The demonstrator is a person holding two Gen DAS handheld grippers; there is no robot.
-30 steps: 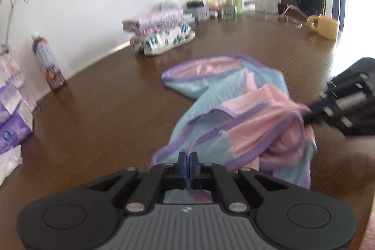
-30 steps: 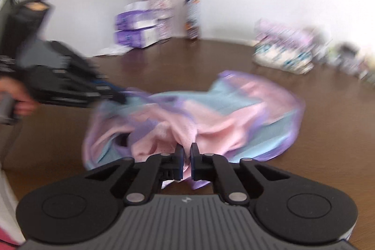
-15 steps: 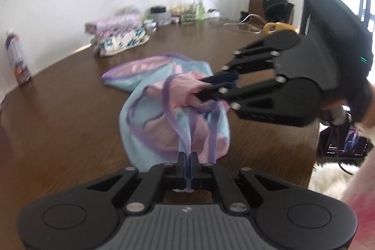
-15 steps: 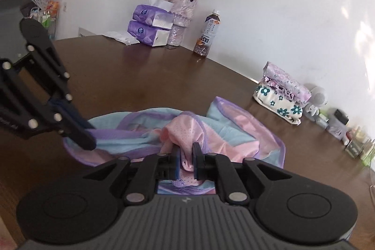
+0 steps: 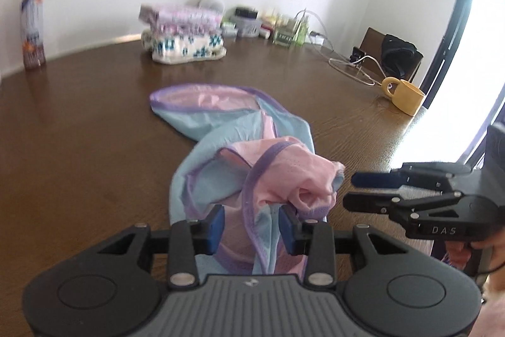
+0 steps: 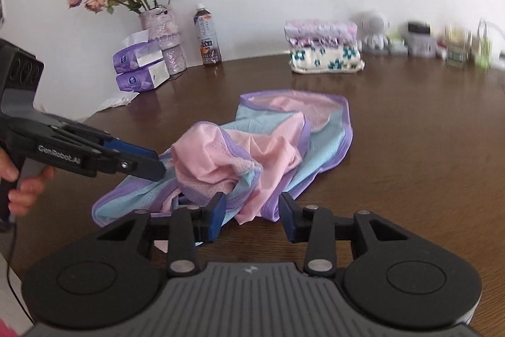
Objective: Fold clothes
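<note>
Pink-and-blue mesh garment (image 6: 252, 147) lies crumpled on wood table (image 6: 426, 163); both tools gape apart.

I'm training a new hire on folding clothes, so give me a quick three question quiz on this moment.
1. True or false: the left tongs are clamped shut on the pink and blue garment.
2. What sits at the table edge near the window: A yellow mug, B glass bowl, C red kettle?
3. What leans against the vase of roses?

Key: 1 false, both the left and right tongs are open. 2 A, the yellow mug. 3 Two purple tissue packs.
</note>
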